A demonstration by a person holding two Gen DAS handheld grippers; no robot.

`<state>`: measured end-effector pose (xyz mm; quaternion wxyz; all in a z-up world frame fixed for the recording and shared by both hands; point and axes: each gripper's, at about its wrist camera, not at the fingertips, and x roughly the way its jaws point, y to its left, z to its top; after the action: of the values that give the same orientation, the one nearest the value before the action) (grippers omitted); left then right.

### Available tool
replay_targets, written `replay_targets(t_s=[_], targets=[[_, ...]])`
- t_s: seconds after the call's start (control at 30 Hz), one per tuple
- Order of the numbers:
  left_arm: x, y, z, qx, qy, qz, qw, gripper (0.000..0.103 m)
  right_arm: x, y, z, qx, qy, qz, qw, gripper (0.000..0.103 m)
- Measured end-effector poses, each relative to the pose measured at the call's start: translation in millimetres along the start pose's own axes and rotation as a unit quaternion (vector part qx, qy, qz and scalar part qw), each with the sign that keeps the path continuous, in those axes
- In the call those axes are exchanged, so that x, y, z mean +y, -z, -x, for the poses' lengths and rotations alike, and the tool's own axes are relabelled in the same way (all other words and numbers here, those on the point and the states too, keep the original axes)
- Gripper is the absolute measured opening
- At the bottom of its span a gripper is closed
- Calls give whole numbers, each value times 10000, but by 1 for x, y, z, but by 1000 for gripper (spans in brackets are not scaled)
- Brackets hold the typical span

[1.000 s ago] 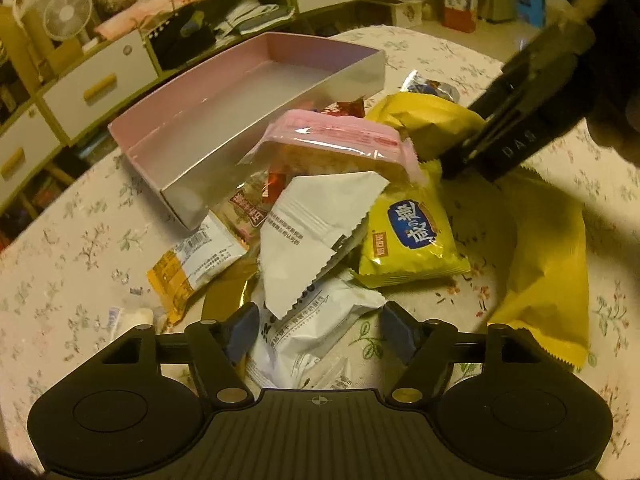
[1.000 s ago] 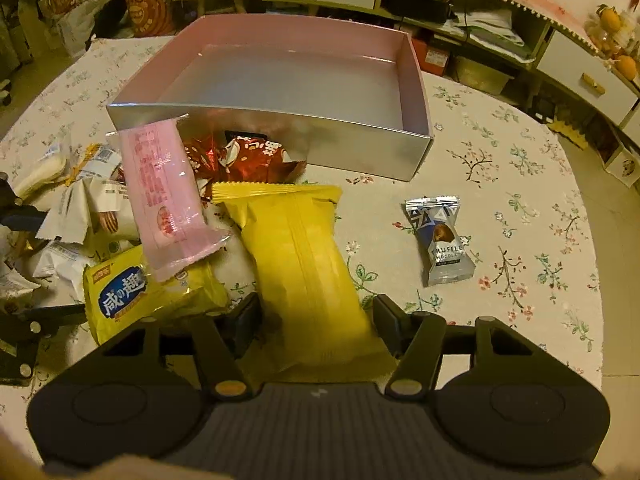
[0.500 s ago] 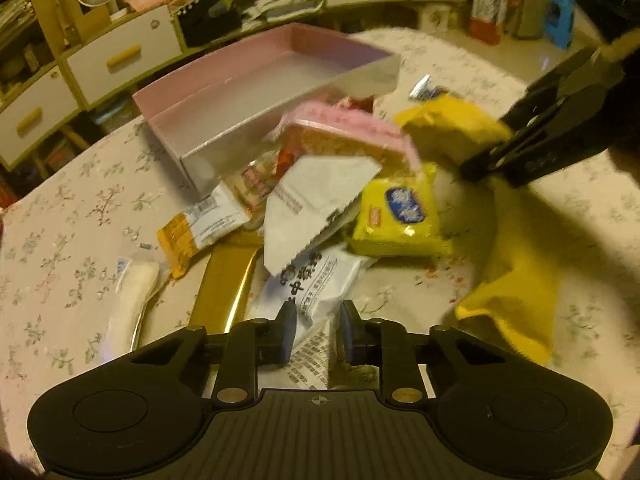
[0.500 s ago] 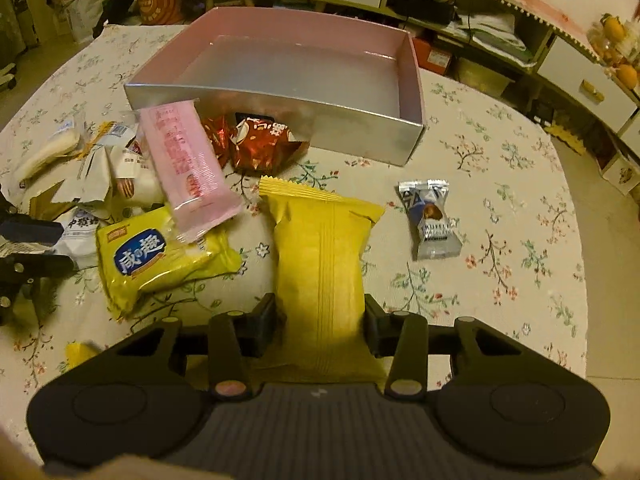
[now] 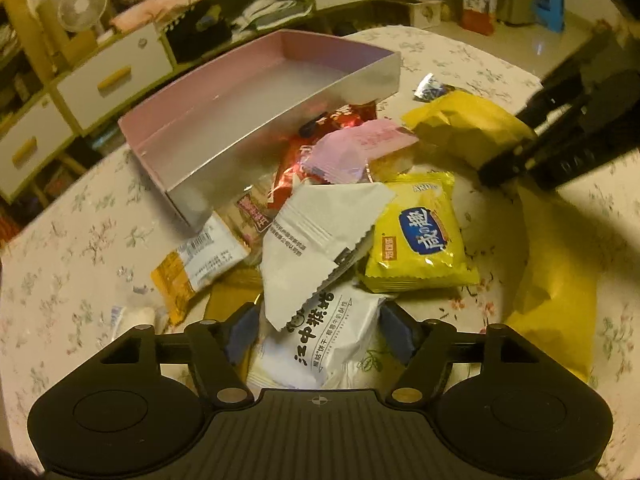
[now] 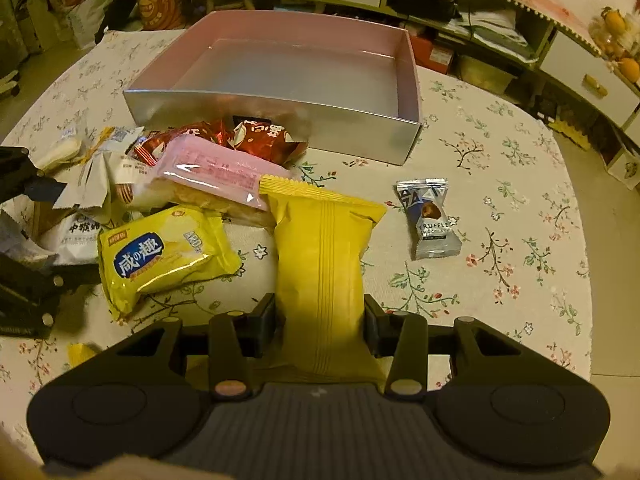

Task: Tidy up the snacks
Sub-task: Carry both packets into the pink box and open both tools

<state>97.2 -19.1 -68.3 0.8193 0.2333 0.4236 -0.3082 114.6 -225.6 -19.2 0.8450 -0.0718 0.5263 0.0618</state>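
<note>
In the last second the left gripper (image 5: 318, 334) snapped nearly shut over the white biscuit packet (image 5: 320, 340) and is now opening again, its jaws standing either side of that packet without pressing it, so the packet is lying released on the surface (image 5: 80, 248) and the pick on that side is looking like a miss that is needing another try. The right gripper (image 6: 320, 320) has meanwhile narrowed from straddling the long yellow packet (image 6: 320, 264) to clamping its near end, and is now grasping it, which probably makes this packet the first one going into the box. The pink-lined silver box (image 6: 276, 120) is sitting empty at the far side of the surface, so nothing is organized yet. Counting from left to right in the right wrist view: one small white sweet (image 6: 60, 150), at least three white or white-and-orange packets overlapping in the heap, two shiny red packets (image 6: 264, 138) against the box wall, one pink wafer packet (image 6: 216, 172), one yellow cracker packet (image 6: 160, 256) with a blue label, the one long yellow packet, and one silver truffle chocolate (image 6: 430, 218) lying apart to the right; a gold item under the heap is only partly showing.
</note>
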Motion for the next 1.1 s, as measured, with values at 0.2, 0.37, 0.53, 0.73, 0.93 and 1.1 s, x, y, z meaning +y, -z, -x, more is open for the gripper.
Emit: replay_targets(t_s=[0.2, 0.37, 0.53, 0.73, 0.93, 1.1], targets=[[9, 3, 5, 346, 112, 756, 9965, 44, -7, 0, 8, -89, -17, -129, 9999, 39], [8, 8, 15, 401, 24, 1009, 9941, 41, -5, -3, 18, -199, -105, -203, 9995, 39], [12, 14, 29, 379, 148, 1238, 9915, 41, 1, -4, 32, -340, -199, -187, 9990, 39], [10, 14, 54, 142, 138, 1261, 9918, 41, 6, -8, 43, -513, -276, -172, 9982, 39], [7, 7, 77, -152, 29, 1289, 9915, 41, 6, -15, 53, -705, -272, -184, 9970, 39], [14, -8, 90, -418, 24, 1446, 9886, 41, 0, -26, 54, -772, -362, -380, 9956, 39]])
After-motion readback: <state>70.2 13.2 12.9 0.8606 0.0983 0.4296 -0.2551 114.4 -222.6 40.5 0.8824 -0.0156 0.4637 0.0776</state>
